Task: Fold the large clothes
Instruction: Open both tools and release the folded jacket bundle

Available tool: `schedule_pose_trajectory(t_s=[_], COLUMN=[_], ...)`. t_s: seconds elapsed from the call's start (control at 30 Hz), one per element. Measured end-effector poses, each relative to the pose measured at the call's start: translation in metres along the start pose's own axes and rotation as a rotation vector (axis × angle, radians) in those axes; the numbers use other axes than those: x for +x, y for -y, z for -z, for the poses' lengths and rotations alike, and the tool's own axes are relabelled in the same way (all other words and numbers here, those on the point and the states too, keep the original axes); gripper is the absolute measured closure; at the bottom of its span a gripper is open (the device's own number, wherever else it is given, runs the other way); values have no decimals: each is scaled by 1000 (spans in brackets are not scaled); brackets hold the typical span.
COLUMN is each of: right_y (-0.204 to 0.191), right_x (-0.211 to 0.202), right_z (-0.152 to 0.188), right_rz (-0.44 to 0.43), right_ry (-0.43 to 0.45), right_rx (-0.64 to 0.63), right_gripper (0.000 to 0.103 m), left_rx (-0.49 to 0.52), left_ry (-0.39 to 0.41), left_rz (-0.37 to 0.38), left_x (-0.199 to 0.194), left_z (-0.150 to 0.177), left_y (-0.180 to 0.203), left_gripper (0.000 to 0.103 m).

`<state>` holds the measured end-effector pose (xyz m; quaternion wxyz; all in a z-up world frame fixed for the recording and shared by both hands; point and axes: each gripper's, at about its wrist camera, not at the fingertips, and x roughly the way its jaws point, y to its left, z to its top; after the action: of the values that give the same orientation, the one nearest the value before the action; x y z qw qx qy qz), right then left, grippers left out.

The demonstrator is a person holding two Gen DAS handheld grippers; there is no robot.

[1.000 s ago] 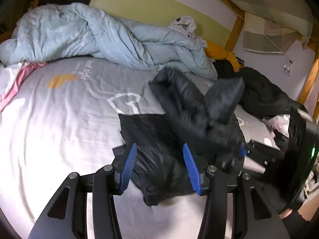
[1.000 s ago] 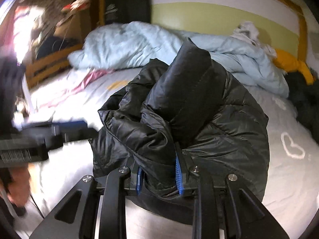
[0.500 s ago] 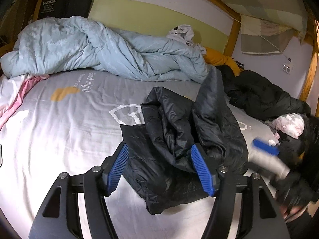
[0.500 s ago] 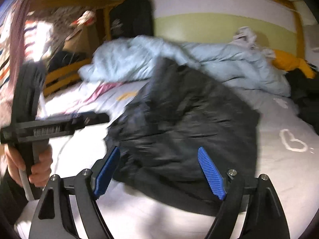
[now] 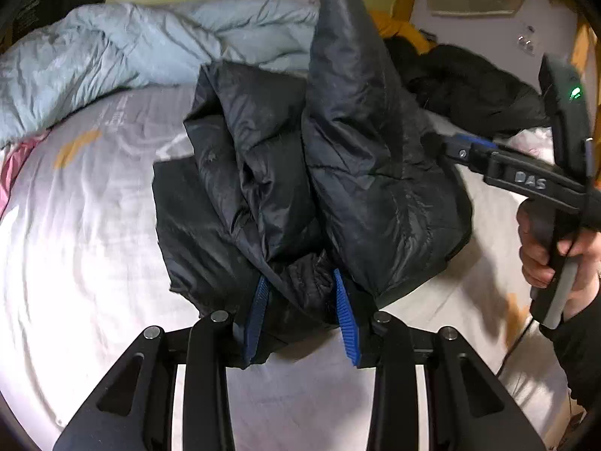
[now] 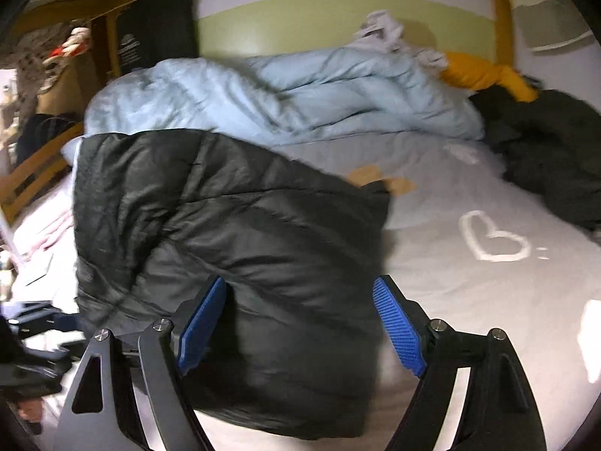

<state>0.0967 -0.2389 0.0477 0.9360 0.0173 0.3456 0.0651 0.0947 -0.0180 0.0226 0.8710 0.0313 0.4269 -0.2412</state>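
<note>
The left tongs [image 5: 300, 312] are pinched onto a bunched near edge of the black puffer jacket [image 5: 311, 173], blue pads pressing the fabric from both sides. The right tongs [image 6: 300, 330] stand spread wide over the jacket [image 6: 233, 248], gripping nothing. The jacket lies heaped on the bed [image 6: 469, 300], near its middle. Behind it a crumpled light blue duvet [image 6: 285, 94] stretches along the wall, with dark clothing [image 6: 556, 158] piled to the right.

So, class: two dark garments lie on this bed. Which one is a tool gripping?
The black puffer jacket at the bed's middle, pinched by the left tool; the dark coat lies untouched behind.
</note>
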Motion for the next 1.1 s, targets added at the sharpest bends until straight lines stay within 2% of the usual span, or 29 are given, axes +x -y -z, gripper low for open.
schedule_pose_trajectory(t_s=[0.07, 0.13, 0.2, 0.23, 0.27, 0.33, 0.4, 0.47, 0.53, 0.63, 0.73, 0.8, 0.87, 0.93, 1.1], right_y=[-11, -24, -39, -46, -52, -59, -67, -76, -83, -87, -81, -76, -72, -67, -42], right_x=[7, 15, 21, 21, 23, 26, 28, 28, 29, 24, 17, 11, 5, 0, 3], right_z=[1, 4, 9, 12, 15, 18, 20, 25, 28, 34, 35, 35, 33, 29, 20], right_rz=[-52, -67, -56, -54, -67, -114, -140, -158, -163, -167, -197, -207, -179, -115, -48], right_ry=[-23, -47, -50, -49, -48, -58, -59, -54, -58, -61, -67, -58, -39, -13, -29], right_rx=[-39, -81, -136, -158, -174, -181, -199, -231, -253, -265, -245, -229, -221, -211, -131], right_gripper=[20, 18, 18, 18, 18, 16, 16, 16, 16, 16, 16, 16, 16, 16, 16], left_rx=[-25, -45, -70, -85, -96, -95, -61, -26, -9, -42, -112, -150, -187, -202, -136], left_ry=[4, 45, 134, 183, 247, 348, 391, 412, 397, 371, 333, 291, 255, 231, 169], left_rz=[7, 15, -17, -35, -37, -13, 10, -15, -47, -90, -245, -293, -322, -358, -444], left_x=[0, -9, -27, -37, -49, -68, -74, -71, -58, -34, -13, -2, 6, 10, 26], left_z=[-1, -3, -6, -8, -8, -9, -13, -20, -31, -47, -45, -42, -37, -37, -32], left_y=[-5, -11, -16, -17, -19, -19, -15, -9, -5, -10, -26, -38, -47, -50, -46], left_gripper=[69, 68, 55, 37, 28, 28, 28, 27, 27, 29, 30, 30, 30, 29, 25])
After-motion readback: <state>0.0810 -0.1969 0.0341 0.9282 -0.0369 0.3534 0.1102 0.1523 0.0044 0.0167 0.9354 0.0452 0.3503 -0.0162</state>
